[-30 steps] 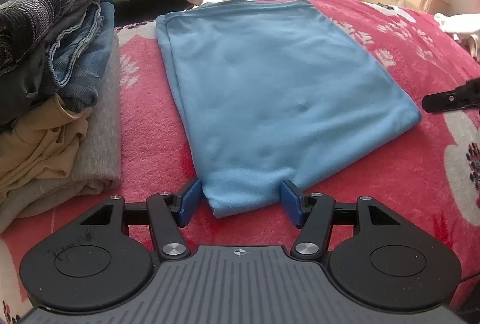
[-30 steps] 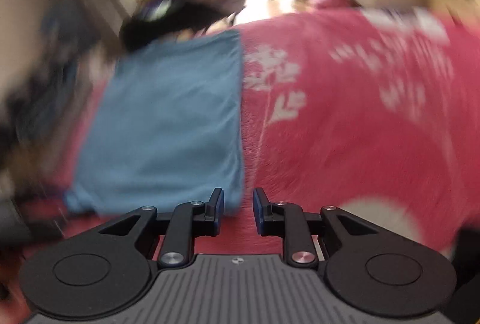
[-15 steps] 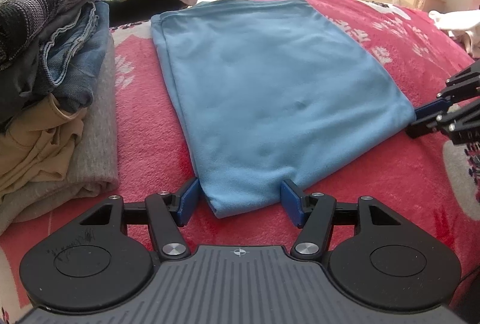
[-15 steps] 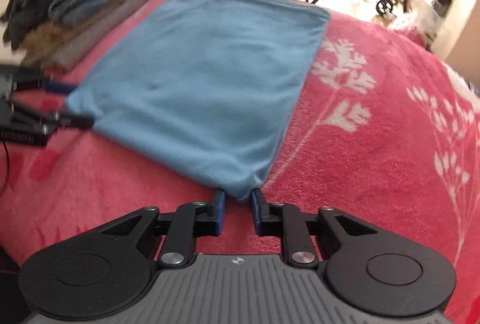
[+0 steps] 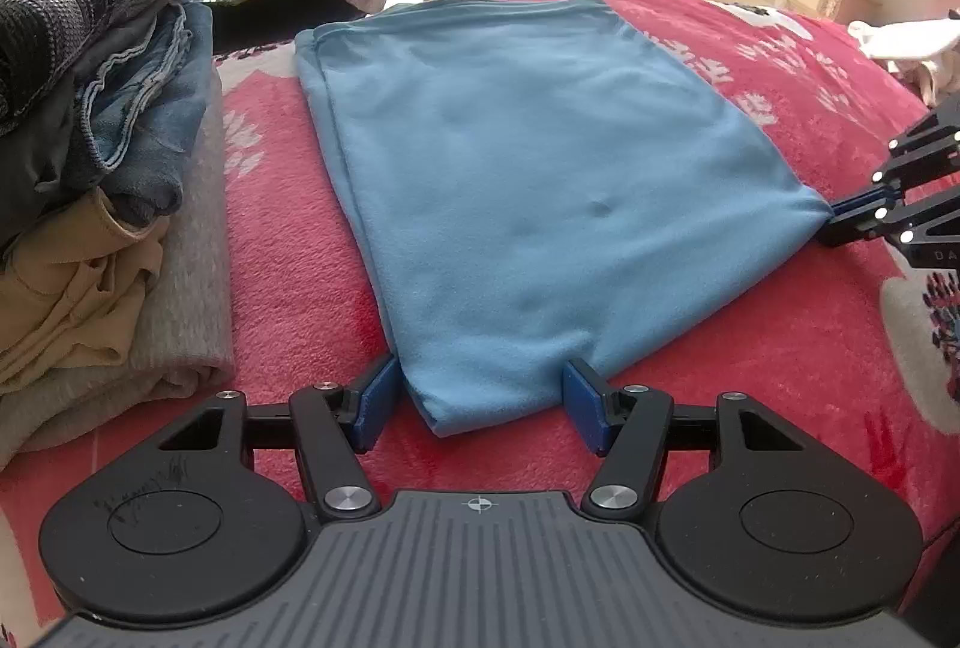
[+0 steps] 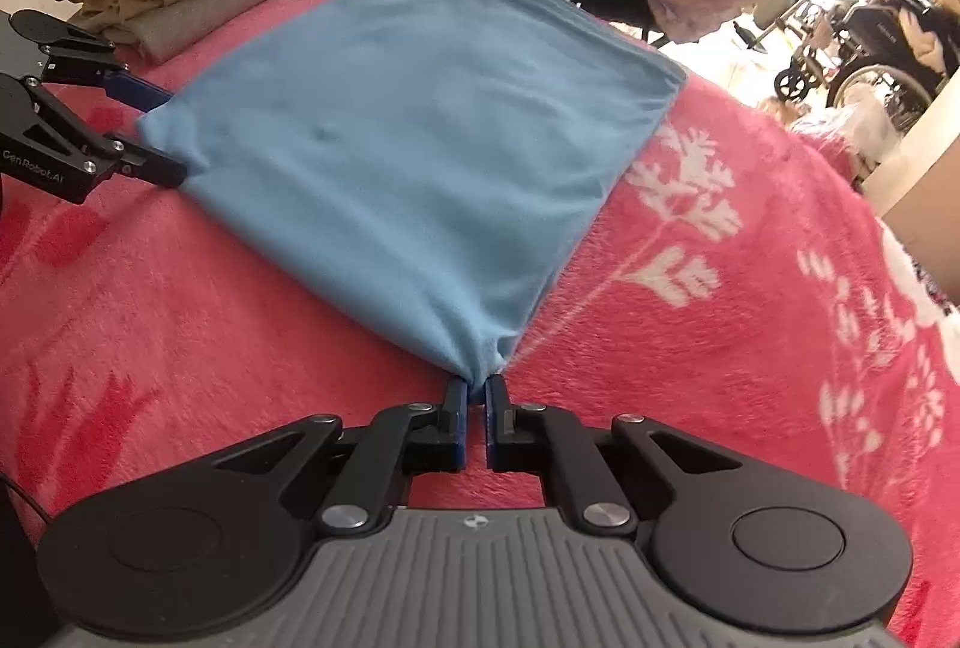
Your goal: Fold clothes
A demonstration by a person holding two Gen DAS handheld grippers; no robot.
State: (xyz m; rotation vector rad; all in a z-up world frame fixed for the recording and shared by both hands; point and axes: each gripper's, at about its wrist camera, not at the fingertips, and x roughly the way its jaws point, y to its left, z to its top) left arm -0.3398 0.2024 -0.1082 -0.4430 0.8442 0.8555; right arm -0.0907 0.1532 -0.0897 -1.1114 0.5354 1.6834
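Blue cloth [image 5: 540, 180] lies folded flat on the red bed blanket [image 5: 288, 252]. Right gripper [image 6: 474, 390]: jaws pinched tight on one near corner of the cloth, fabric bunched there. Left gripper [image 5: 480, 399]: jaws wide, straddling the other near corner, pads [image 5: 375, 399] not pressing it. Pile of folded clothes [image 5: 102, 180] sits on the bed beside the cloth's left edge

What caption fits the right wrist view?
Right gripper pinches the near corner of a folded blue garment on a pink floral blanket.
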